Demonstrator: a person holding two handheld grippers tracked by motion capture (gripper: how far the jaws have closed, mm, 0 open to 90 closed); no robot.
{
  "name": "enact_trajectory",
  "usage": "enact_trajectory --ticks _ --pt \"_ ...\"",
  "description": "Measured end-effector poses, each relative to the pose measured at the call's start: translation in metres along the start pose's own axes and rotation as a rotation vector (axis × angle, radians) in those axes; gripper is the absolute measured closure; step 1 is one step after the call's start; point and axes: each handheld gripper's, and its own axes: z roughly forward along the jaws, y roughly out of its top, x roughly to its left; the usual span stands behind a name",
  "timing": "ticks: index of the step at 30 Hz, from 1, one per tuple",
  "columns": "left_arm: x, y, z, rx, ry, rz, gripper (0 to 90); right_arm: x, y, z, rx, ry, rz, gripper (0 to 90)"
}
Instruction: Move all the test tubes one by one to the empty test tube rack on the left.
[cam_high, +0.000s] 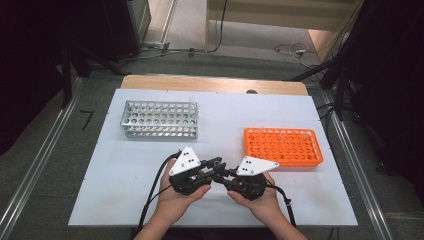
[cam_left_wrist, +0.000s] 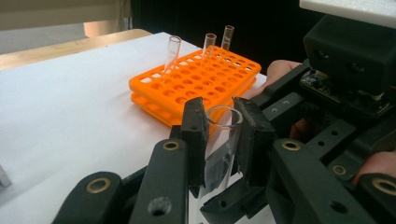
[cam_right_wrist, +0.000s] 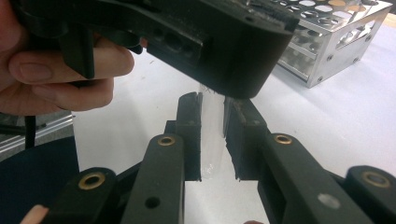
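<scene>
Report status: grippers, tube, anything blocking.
Left gripper and right gripper both shut on one clear test tube, mid-handover. Orange rack ahead, three tubes in it. Nothing blocking.

Left hand (cam_high: 176, 196): comes in from bottom edge, palm wrapped round tong body, cable trailing back.
Left tongs (cam_high: 218, 165): point right twd the other pair, jaws drawn in on a clear tube (cam_left_wrist: 221, 140), pads pressing both sides.
Right hand (cam_high: 256, 199): beside left, fingers under tong body.
Right tongs (cam_high: 225, 174): point left, tips meeting left pair's, jaws clamped on same tube.
Forearms: angled inward, close together nr table edge.
</scene>
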Motion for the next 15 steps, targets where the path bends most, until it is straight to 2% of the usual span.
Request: enact_trajectory --ticks 6,15 --pt "0.001 0.000 -0.001 -0.001 0.005 0.000 75.7 0.000 0.000 0.000 -0.001 0.006 0.007 71.2" --pt "0.008 0.002 -0.006 -0.011 0.021 -0.019 75.7 -0.008 0.000 -0.014 -0.029 0.030 0.009 42.6"
